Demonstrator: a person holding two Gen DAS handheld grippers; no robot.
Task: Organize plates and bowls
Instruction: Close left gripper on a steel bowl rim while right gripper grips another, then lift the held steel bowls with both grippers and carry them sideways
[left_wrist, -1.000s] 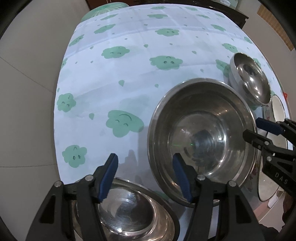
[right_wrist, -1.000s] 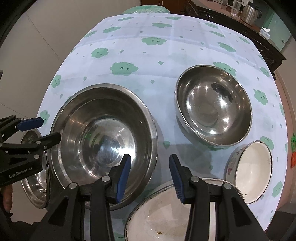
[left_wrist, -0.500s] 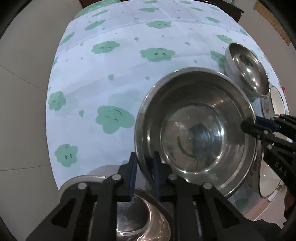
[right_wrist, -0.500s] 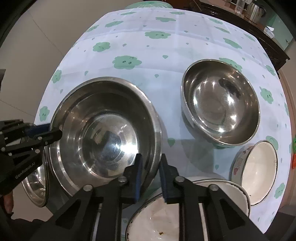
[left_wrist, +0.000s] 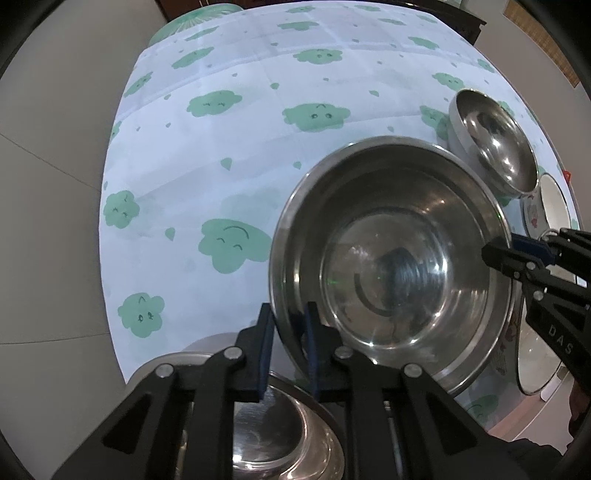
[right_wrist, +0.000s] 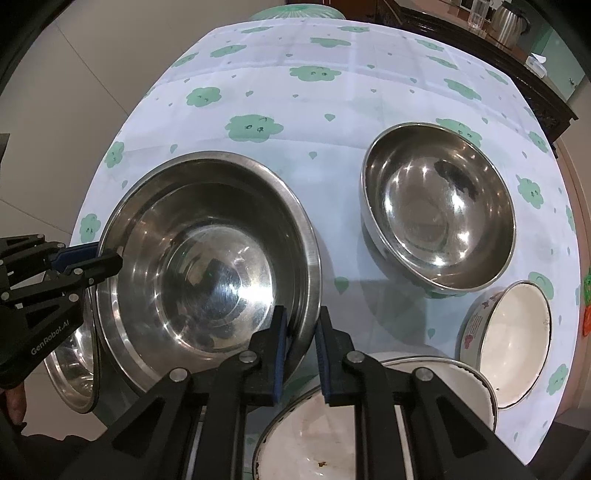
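The large steel bowl (left_wrist: 391, 258) sits on the desk (left_wrist: 258, 147) near its front edge, and I have it by the rim from two sides: my left gripper (left_wrist: 287, 347) has its jaws narrowed onto the rim on one side, one blue pad outside the wall and one inside, and my right gripper (right_wrist: 298, 347) has just clamped the opposite rim the same way, jaws nearly together with the steel between them. Just beside the large bowl, under my left gripper, lies a second steel bowl (left_wrist: 273, 428). Beyond the large bowl, away from it toward the far right, a smaller steel bowl (right_wrist: 439, 210) stands apart. Near that one sits a white enamel bowl (right_wrist: 517, 339), and a wide white enamel basin (right_wrist: 373, 417) lies under my right gripper, close to the large bowl
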